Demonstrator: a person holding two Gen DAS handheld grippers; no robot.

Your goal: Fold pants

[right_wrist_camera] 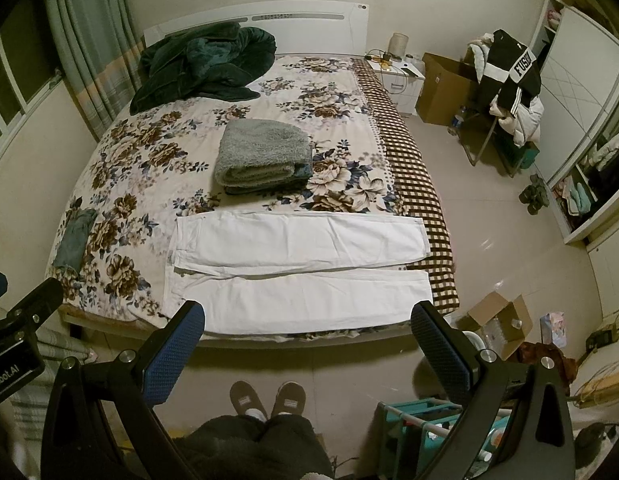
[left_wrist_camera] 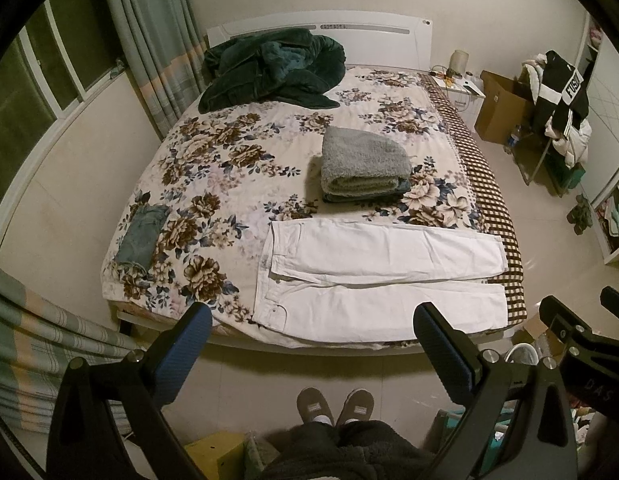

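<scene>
White pants lie flat along the near edge of the flowered bed, waist to the left, both legs stretched right and side by side. They also show in the right wrist view. My left gripper is open and empty, held back over the floor in front of the bed's near edge. My right gripper is open and empty too, at the same distance, to the right of the left one.
A folded grey blanket stack sits mid-bed behind the pants. Folded jeans lie at the left edge, a dark green coat by the headboard. My slippered feet stand on the floor. A cardboard box is right of the bed.
</scene>
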